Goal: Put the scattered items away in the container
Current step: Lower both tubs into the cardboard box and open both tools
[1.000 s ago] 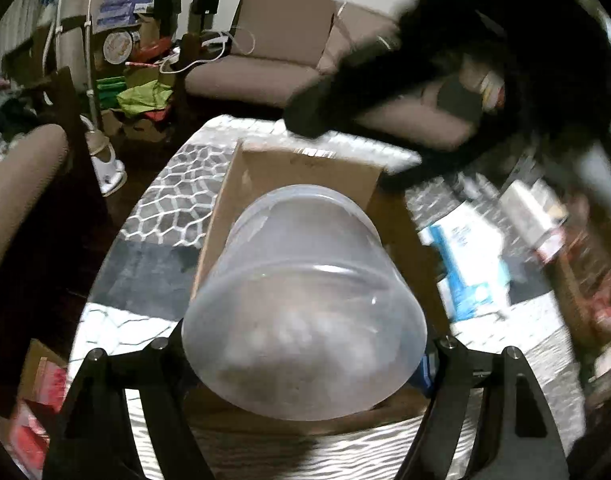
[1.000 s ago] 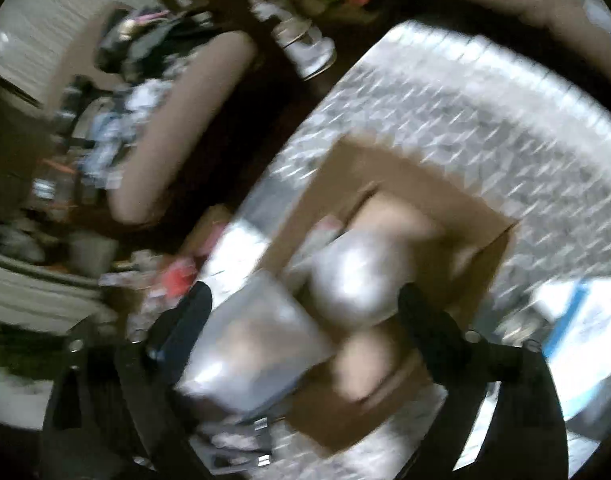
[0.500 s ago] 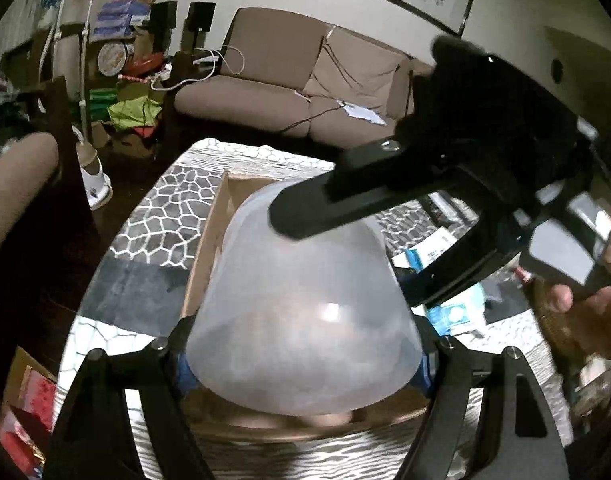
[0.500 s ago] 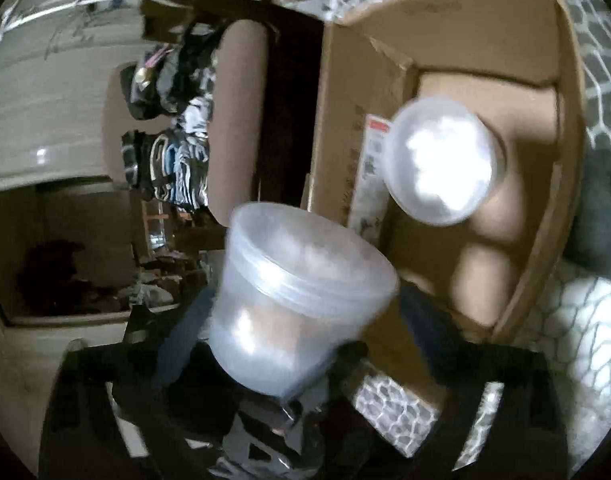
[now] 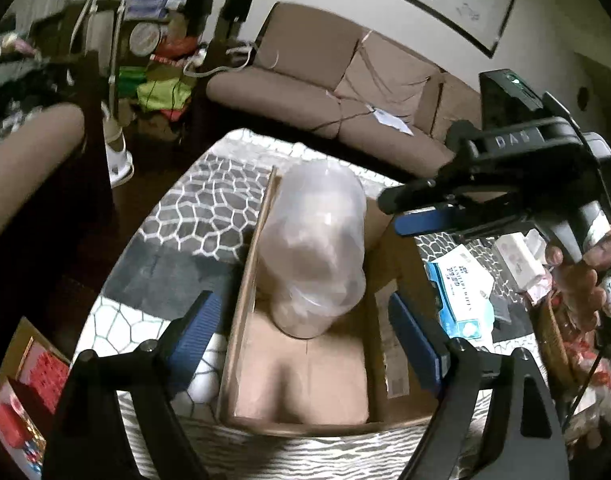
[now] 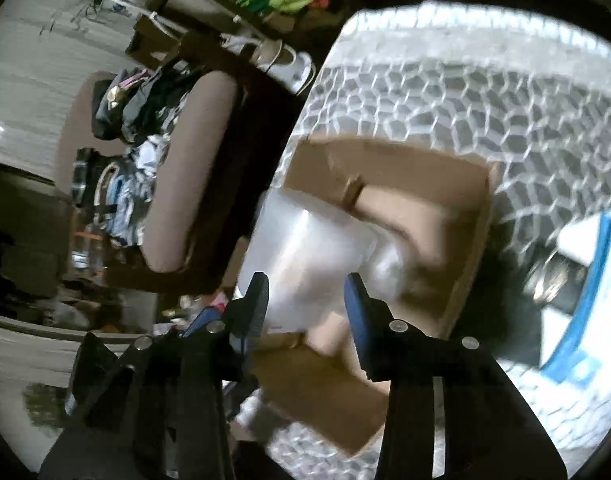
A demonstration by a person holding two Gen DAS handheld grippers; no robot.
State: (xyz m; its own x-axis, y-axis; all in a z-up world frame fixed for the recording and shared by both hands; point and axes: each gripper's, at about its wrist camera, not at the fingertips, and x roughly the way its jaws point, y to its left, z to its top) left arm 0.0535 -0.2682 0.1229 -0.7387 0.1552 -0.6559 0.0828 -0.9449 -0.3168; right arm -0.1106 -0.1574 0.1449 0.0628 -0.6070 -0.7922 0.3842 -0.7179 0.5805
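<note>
- "DAS" in pale letters on the black body of the right gripper (image 5: 401, 210), seen from the left wrist view.
- The blue-and-white packet (image 5: 463, 292) lying just right of the box (image 5: 397, 360) carries dark print; the lines are too small and skewed to read.
- A label on the box's right inner wall is illegible.
</note>
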